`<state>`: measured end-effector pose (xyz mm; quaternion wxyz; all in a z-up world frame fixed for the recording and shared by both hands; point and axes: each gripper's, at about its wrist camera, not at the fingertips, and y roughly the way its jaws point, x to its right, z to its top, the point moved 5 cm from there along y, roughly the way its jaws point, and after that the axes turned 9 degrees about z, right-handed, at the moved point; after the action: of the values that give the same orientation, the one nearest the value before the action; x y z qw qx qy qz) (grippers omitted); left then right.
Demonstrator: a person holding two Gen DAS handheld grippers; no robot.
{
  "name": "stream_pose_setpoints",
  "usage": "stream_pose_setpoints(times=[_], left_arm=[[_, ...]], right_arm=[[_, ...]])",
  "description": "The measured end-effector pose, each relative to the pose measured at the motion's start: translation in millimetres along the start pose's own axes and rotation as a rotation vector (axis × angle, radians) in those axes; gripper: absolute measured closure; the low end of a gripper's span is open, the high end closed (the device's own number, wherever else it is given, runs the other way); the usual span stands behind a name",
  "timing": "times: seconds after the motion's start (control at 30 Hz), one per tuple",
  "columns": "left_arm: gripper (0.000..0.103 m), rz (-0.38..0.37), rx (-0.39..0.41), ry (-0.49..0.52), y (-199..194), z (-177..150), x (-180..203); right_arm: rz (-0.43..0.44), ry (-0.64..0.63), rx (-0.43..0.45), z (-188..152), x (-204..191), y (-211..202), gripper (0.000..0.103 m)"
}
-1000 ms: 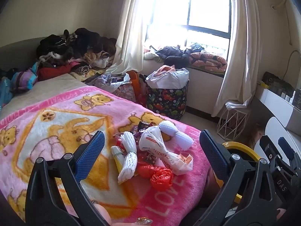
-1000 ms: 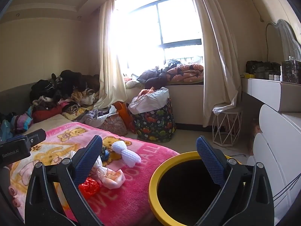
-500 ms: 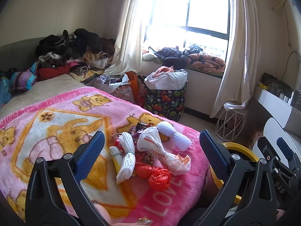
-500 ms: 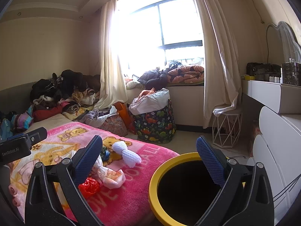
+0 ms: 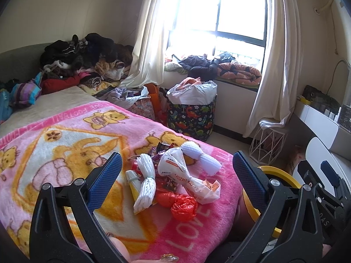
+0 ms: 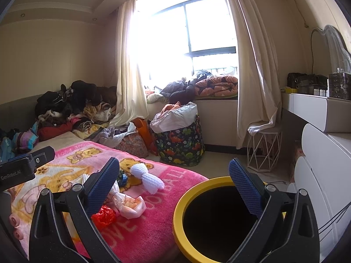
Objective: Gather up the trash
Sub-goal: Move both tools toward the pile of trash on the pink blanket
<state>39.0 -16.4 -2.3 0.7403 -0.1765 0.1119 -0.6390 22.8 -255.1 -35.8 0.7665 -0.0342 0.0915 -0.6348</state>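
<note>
Pink blanket [image 5: 65, 144] fills the lower left. Your left gripper [image 5: 175, 171] is spread wide, holding nothing, framing the trash pile [image 5: 173, 179] at lower centre. Your right gripper [image 6: 173, 182] (also gaping, empty) hangs over the yellow-rimmed bin [image 6: 197, 186], lower right.

Dino hamper [image 5: 190, 118] by window; clothes pile [image 5: 83, 59], maybe laundry.
</note>
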Motion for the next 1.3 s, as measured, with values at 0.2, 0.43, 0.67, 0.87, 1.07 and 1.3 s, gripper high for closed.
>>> stream_pose_setpoints(times=[0.2,0.43,0.67,0.87,1.07,1.3], left_arm=[[0.01,-0.006,-0.001,0.0,-2.2,2.4,5.9],[0.01,-0.008,-0.002,-0.001,-1.3,0.8,7.8],[0.01,-0.01,-0.004,-0.002,-1.3,-0.5,9.9],[0.01,-0.017,-0.014,-0.012,0.3,-7.4,17.5],[0.01,-0.008,-0.024,-0.036,5.8,-8.4,4.4],[0.01,0.025,-0.037,-0.088,13.0,-5.6,-22.7]], right_arm=[[0.0,0.001,-0.001,-1.7,0.4,0.9,0.006],[-0.003,-0.001,-0.003,-3.1,2.4,0.9,0.006],[-0.003,0.0,-0.002,-4.2,3.1,0.8,0.006],[-0.001,0.001,-0.011,-10.8,5.0,3.0,0.006],[0.026,-0.008,-0.038,-17.6,1.5,9.2,0.006],[0.103,-0.047,-0.09,-15.1,-23.1,23.9,0.006]])
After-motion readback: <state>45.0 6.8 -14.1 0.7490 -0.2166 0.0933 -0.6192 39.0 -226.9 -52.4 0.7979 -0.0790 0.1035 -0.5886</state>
